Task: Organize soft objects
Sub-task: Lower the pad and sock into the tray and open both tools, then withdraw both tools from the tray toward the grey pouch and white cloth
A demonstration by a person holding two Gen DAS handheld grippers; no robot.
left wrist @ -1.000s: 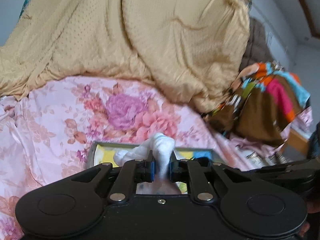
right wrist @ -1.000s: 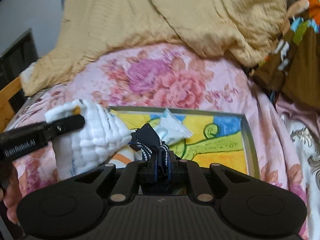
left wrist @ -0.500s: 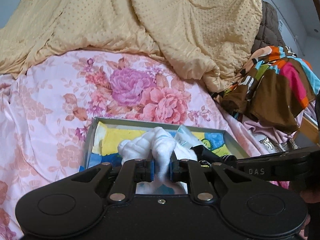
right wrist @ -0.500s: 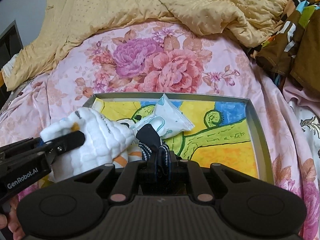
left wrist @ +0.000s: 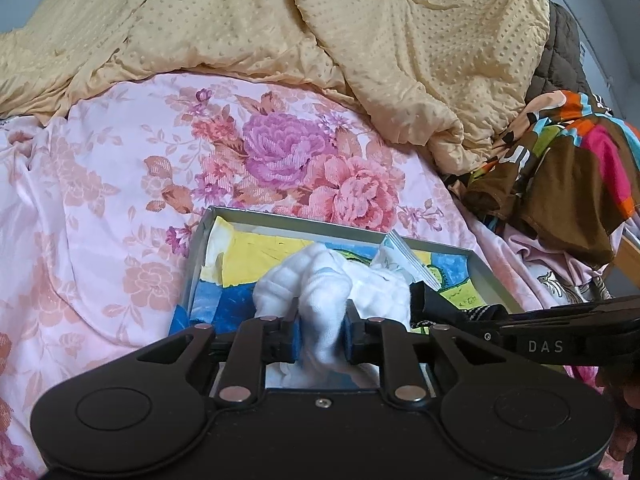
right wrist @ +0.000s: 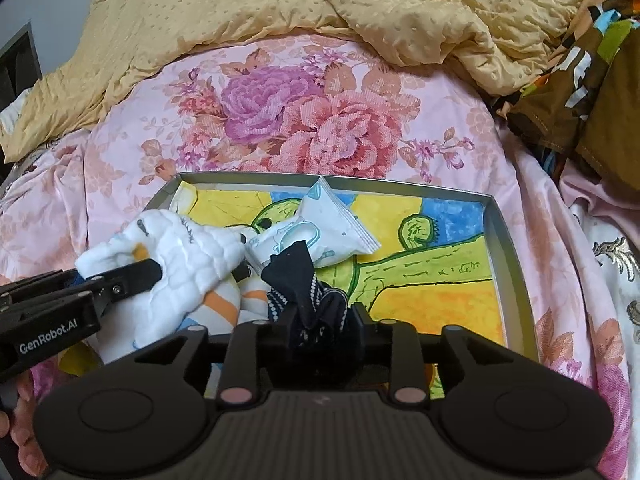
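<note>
Left wrist view: the left claw (left wrist: 321, 336) is loosening, its jaws having just been parting around the crumpled white quilted cloth (left wrist: 328, 284), which is lying straight ahead over the near left of the shallow grey metal tray with a crayon drawing (left wrist: 478, 258).

Right wrist view: the right claw (right wrist: 320, 330) is standing apart, having just been opening, with the dark patterned sock (right wrist: 304, 280) loose between its jaws, bunched lengthwise away from it toward the white sachet (right wrist: 320, 220). The tray's right half is lying bare.

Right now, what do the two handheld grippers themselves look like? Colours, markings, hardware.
Both are matte black, with two round housings and linked finger arms on silver pivot pins. The left gripper has blue pads, and its side reads "GenRobot.AI" in white. The right gripper shows "DAS" lettering and a ribbed top face. No cables visible.
</note>
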